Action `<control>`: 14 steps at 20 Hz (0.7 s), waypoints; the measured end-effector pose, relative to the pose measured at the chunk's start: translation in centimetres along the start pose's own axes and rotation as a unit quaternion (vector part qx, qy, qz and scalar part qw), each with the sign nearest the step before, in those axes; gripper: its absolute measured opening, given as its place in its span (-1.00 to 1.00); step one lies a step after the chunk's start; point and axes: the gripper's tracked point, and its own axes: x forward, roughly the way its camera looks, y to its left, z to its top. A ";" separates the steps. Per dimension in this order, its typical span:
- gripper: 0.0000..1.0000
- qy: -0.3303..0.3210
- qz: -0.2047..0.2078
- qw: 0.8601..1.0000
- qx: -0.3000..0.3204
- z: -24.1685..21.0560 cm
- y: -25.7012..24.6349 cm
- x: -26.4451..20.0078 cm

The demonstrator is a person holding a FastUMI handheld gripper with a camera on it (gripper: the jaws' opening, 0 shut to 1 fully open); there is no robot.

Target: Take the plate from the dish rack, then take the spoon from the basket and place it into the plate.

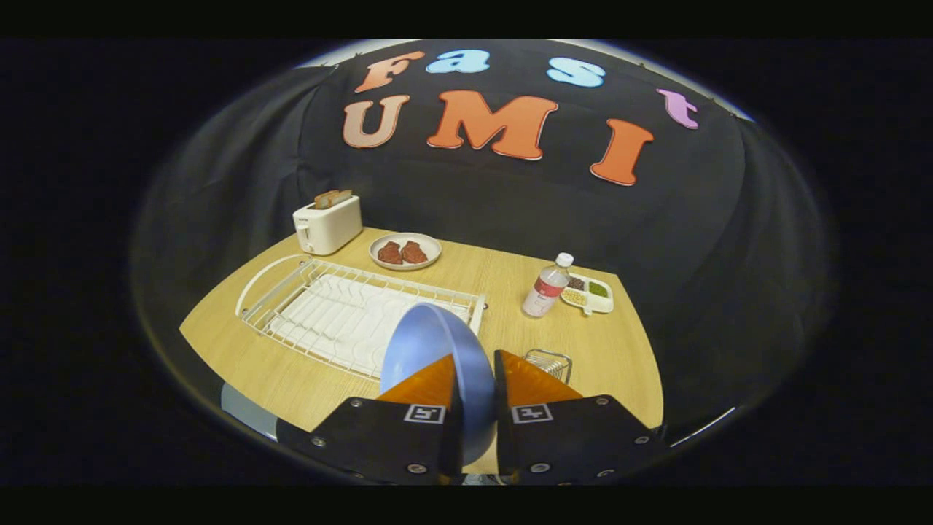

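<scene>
The gripper (475, 379) clamps a blue plate (437, 357) on edge between both fingers, held above the table (291, 372) just past the rack's (342, 313) near end. A wire basket (548, 362) sits right of the fingers. Toaster (327, 222) at the far-left corner; bottle (547, 286) near the right edge, label unreadable.

The light blue plate (437, 350) stands on edge, clamped between the gripper (477, 379) fingers, above the white wire dish rack (342, 310); the small wire basket (548, 362) sits just right.
</scene>
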 end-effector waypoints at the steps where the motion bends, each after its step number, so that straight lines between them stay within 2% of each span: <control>1: -0.63 -0.003 0.006 1.000 0.010 -0.8 0.0 0.0; 7: -0.63 0.021 0.035 0.997 0.069 -7.0 -0.3 0.1; 10: -0.63 0.031 0.075 0.989 0.120 -9.7 1.1 0.5; 14: -0.63 0.047 0.082 0.984 0.152 -13.1 0.6 1.4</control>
